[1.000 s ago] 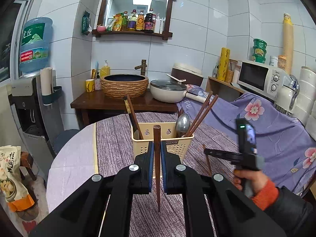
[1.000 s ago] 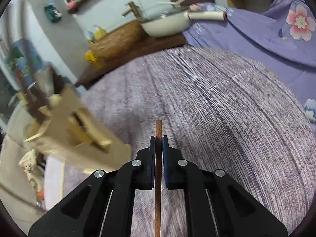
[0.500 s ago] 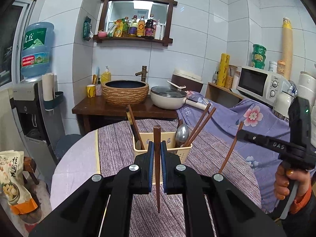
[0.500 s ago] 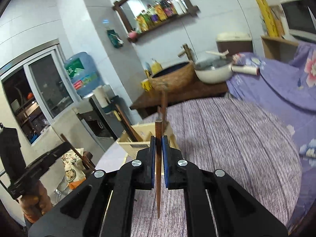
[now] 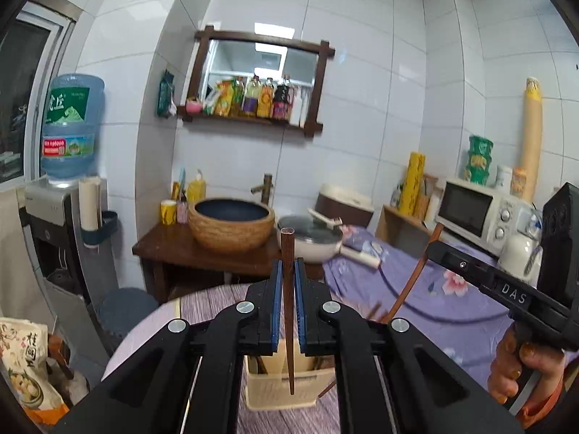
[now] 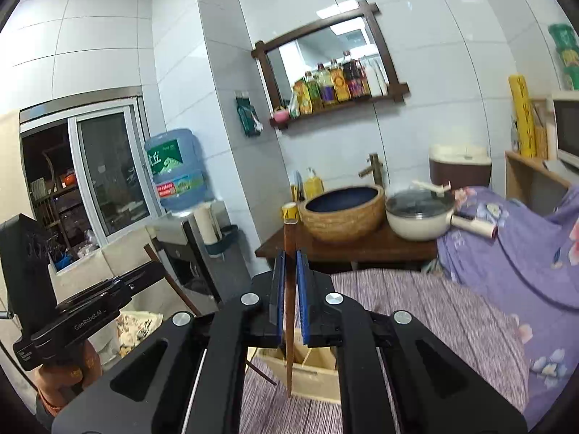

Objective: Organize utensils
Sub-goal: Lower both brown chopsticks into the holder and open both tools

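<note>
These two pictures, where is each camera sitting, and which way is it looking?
Left wrist view: rides the left tool, looks along its chopstick toward the wash basin; the right tool and hand show.
Right wrist view: rides the right tool, facing likewise; the left tool shows.
Shared: basin, pot, mirror shelf, beige utensil basket.

Both handheld tools are matte black plastic. The left gripper [image 5: 286,307] has two angular arms with triangular cut-outs, round silver screws at the joints and blue pads lining the inner faces of its jaws; the right gripper [image 6: 287,303] is built the same. From the side, the right tool's bar carries white "DAS" lettering and a small screw, the left's reads "GenRoboAI". The right hand [image 5: 521,369] shows gold-painted nails and an orange cuff under a dark sleeve.
</note>
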